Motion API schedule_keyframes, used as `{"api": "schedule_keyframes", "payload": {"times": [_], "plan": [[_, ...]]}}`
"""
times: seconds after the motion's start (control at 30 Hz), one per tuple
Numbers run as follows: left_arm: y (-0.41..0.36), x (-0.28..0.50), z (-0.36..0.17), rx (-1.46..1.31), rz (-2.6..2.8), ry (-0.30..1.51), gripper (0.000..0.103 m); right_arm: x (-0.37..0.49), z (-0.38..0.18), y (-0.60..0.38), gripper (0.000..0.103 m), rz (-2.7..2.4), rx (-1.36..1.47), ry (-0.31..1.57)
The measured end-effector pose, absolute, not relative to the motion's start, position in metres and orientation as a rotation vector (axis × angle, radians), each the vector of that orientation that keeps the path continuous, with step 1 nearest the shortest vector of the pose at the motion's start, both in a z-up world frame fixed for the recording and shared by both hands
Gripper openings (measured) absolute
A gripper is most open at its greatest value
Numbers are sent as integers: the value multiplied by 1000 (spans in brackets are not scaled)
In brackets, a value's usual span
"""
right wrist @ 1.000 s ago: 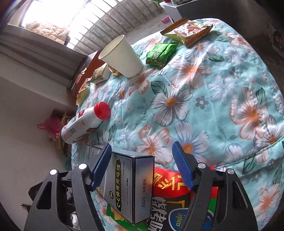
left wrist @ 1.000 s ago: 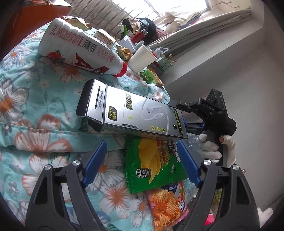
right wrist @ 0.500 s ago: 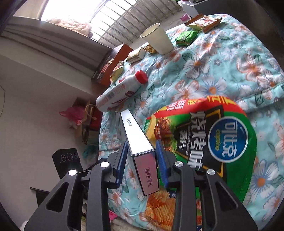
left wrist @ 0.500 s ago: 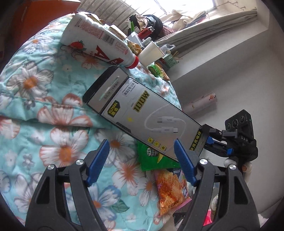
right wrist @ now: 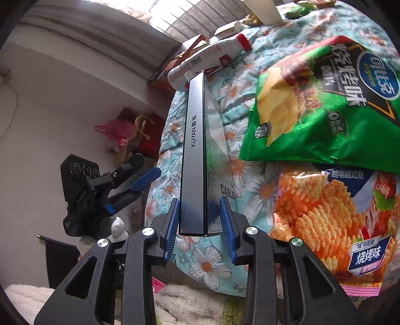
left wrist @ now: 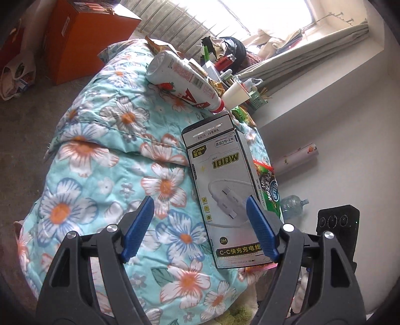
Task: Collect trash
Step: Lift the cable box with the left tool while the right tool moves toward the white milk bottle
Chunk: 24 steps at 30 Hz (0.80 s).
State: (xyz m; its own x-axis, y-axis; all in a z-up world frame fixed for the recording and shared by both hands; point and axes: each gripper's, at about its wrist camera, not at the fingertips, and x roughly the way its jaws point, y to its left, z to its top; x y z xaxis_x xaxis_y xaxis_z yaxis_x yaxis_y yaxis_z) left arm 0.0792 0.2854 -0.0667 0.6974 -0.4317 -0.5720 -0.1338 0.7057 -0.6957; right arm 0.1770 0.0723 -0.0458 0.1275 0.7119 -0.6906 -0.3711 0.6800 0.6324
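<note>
The right tool (right wrist: pixel 200 225) grasps a cable box (right wrist: pixel 193 150) by its near end above the bed (right wrist: pixel 210 265). The left tool (left wrist: pixel 200 225) is released, holding nothing. A green chip bag (right wrist: pixel 325 100) lies right of the box.

Daylight pours through a barred window (left wrist: pixel 262 22), blown out to white in the left wrist view and again at the top of the right wrist view. The floral quilt (left wrist: pixel 105 155) is evenly lit, with soft shadows in its folds. Glare streaks the glossy green chip bag (right wrist: pixel 325 105). Fisheye bending curves walls and bars, and black vignetting rings both frames. Focus is crisp at centre and softens slightly toward the rims.
</note>
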Motion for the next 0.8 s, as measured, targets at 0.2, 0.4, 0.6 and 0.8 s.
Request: {"api": "schedule_keyframes", "payload": {"times": [0.2, 0.4, 0.6, 0.8], "plan": [[308, 61, -54, -783, -100, 745, 73, 156, -44, 120, 52, 1003, 248, 1204], [314, 59, -54, -745, -45, 781, 80, 153, -48, 107, 54, 972, 242, 1181], [279, 83, -74, -636, -20, 946, 83, 155, -46, 55, 57, 847, 329, 1137], [273, 102, -94, -719, 55, 1032, 83, 156, -45, 27, 59, 803, 383, 1106]]}}
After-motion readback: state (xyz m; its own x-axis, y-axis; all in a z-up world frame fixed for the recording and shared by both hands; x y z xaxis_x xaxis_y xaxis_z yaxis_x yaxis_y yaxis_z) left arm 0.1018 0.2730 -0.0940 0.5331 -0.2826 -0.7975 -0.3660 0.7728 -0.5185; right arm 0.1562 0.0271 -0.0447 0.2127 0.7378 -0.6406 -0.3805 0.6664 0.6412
